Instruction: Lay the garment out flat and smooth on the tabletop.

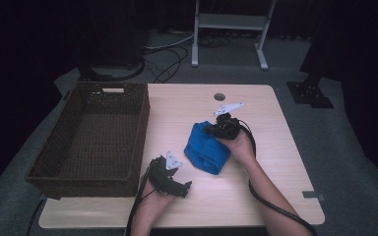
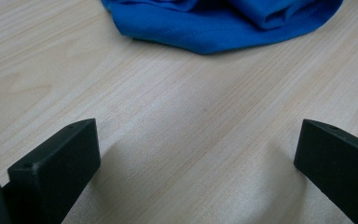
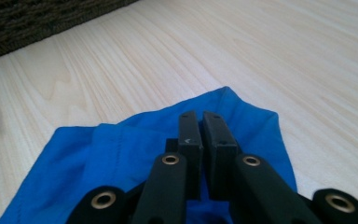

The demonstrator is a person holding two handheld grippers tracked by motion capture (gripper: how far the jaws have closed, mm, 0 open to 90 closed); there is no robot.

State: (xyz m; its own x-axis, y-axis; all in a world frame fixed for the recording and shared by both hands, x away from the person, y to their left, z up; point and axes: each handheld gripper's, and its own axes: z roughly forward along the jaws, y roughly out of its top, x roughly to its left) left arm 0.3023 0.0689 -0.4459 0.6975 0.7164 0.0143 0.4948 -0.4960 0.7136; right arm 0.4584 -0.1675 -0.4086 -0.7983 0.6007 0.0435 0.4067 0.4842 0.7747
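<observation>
Right gripper view looks down 2 black jaws drawn almost together over a folded blue cloth (image 3: 121,154), and a thin strip of blue shows in the slit between them, so the right gripper (image 3: 200,122) looks clamped on a pinch of fabric near the fold's far edge. In the high view the cloth (image 1: 204,147) lies on the wooden table (image 1: 285,162) to the right of a brown wicker basket (image 1: 96,135), with the right gripper (image 1: 215,129) on its upper edge and the left gripper (image 1: 184,187) low near the table's front edge, just beside the cloth but not touching it. The left gripper (image 2: 196,154) stands with its jaws wide apart over bare wood and nothing between them. The main risk, as I judge it, is a shallow grip: if only the top layer is caught, lifting would unfold the bundle, or the fabric could slip free. A trailing corner could also snag the basket rim on the way over. How many layers the jaws hold is hidden beneath them. The cloth's near part is cut off in the right gripper view, its upper part in the left gripper view, and the kind of garment cannot be told.
</observation>
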